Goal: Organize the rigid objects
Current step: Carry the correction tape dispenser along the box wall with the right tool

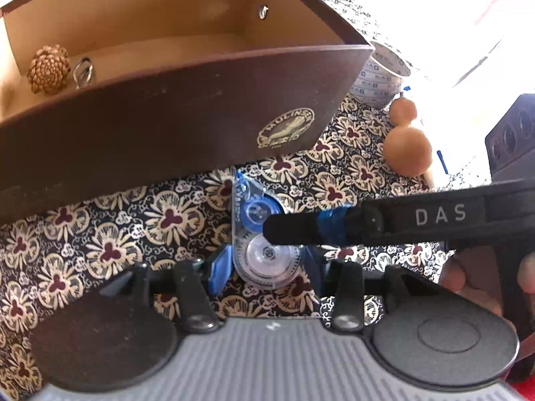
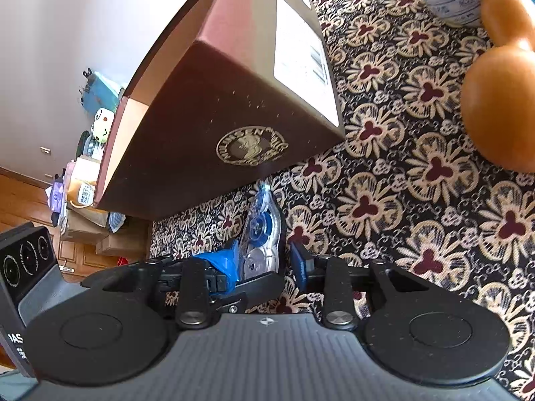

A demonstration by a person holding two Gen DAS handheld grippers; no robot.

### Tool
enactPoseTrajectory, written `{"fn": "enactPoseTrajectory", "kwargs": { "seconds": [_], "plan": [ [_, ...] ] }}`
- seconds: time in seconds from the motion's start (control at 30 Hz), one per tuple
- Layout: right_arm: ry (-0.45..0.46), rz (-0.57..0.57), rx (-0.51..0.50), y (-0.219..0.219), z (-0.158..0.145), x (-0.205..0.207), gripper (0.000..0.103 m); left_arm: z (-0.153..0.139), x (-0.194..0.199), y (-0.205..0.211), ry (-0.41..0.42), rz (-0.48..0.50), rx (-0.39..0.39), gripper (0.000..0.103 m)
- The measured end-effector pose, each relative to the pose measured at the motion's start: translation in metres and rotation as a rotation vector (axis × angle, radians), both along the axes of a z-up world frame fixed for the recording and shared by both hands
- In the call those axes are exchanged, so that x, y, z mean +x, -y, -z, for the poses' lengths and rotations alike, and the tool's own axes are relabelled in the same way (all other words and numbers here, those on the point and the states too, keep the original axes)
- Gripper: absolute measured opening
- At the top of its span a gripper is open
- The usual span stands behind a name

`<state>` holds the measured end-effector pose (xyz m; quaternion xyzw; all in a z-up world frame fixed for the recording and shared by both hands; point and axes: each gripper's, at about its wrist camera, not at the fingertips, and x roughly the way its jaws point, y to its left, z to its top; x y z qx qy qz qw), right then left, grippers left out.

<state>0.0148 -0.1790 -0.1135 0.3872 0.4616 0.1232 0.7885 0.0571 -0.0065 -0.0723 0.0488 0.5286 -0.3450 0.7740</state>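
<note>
Brown box (image 1: 187, 110) fills the upper half of the left wrist view, open top toward camera. Inside, at upper left: a pine cone (image 1: 49, 68) and a small metal clip (image 1: 84, 73). Those two read as already sorted.

Correction tape dispenser (image 1: 259, 230) lies on the patterned cloth (image 1: 100, 234) at frame centre, just below the box's front wall.

Left gripper (image 1: 264, 267): fingers spread either side of the dispenser's lower end, no firm hold visible. Right gripper (image 2: 264, 267): fingers also apart, dispenser between them, contact unclear.

Still outside the box, right side of frame: a gourd (image 1: 406, 148) and a tape roll (image 1: 381, 77).

Judgement: partly done; dispenser in hand next, gourd and roll left.
</note>
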Motion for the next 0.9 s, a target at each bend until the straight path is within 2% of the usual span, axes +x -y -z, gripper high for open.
{"fn": "enactPoseTrajectory", "kwargs": {
  "seconds": [0.23,0.7,0.9],
  "plan": [
    [0.0,-0.005,-0.003,-0.003,0.0,0.001,0.015,0.002,0.003,-0.017,-0.037,-0.026,-0.085,0.044],
    [-0.012,0.0,0.011,-0.011,0.0,0.004,0.015,0.002,0.004,-0.026,-0.054,-0.023,-0.132,0.045],
    [0.001,-0.007,0.01,-0.011,-0.003,0.002,0.016,0.001,0.003,-0.027,-0.051,-0.016,-0.142,0.048]
  ]
}}
